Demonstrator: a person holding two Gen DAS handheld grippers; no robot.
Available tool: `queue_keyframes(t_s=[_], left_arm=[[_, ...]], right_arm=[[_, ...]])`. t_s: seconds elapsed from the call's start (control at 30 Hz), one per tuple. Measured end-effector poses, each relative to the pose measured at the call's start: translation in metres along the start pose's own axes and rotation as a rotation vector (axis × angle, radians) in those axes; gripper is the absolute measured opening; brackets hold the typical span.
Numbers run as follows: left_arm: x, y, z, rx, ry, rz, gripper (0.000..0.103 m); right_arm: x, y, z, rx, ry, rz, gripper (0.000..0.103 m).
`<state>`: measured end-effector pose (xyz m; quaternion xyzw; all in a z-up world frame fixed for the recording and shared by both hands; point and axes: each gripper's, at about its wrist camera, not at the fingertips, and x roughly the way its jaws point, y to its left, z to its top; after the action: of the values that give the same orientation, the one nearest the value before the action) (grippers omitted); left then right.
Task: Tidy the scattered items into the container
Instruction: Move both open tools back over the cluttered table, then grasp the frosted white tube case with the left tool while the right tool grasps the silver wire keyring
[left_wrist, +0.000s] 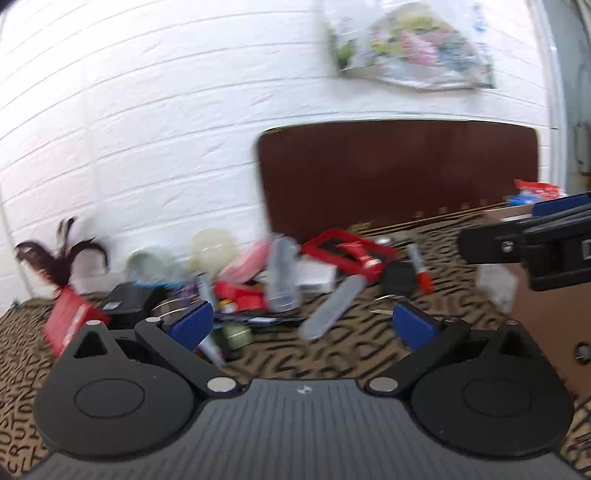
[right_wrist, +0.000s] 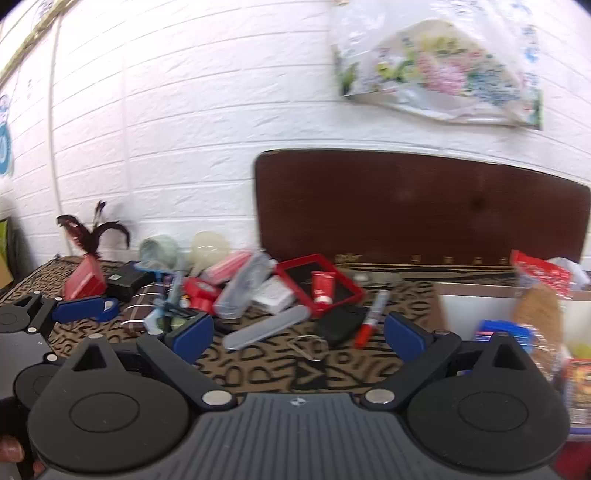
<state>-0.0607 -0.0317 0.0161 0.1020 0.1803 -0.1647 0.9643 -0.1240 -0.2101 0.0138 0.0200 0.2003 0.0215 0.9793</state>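
A pile of scattered items lies on the patterned cloth by the wall: a red tray (right_wrist: 319, 282) with a red tube (right_wrist: 323, 288) on it, a grey flat case (right_wrist: 266, 328), a red marker (right_wrist: 371, 319), a clear bottle (right_wrist: 242, 284) and a red box (right_wrist: 83, 282). The cardboard container (right_wrist: 491, 299) stands at the right with several items in it. My left gripper (left_wrist: 303, 326) is open and empty in front of the pile. My right gripper (right_wrist: 299, 336) is open and empty, just short of the grey case (left_wrist: 334, 304) and marker (left_wrist: 421, 267).
A white brick wall runs behind, with a dark brown board (right_wrist: 417, 206) leaning on it and a plastic bag (right_wrist: 436, 70) hanging above. A dark feather (right_wrist: 90, 232) stands at the far left. The right gripper shows at the right edge of the left wrist view (left_wrist: 546, 247).
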Motion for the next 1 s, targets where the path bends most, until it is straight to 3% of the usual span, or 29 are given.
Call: queue_keyframes(t_s=[0.27,0.7,1.0], left_arm=[[0.016,0.054,-0.023,-0.042,0.037,0.113,0.103],[0.047,0.077,-0.043,-0.053,0.067,0.103,0.103],[0.057,0.085,-0.048,-0.081,0.082,0.076,0.103]], right_arm=[[0.036,0.032,-0.003,-0.012,0.025,0.056,0.1],[0.105,0.04,-0.021,0.007,0.072,0.061,0.1],[0.139,0.011,-0.042,0.135,0.128,0.032,0.096]])
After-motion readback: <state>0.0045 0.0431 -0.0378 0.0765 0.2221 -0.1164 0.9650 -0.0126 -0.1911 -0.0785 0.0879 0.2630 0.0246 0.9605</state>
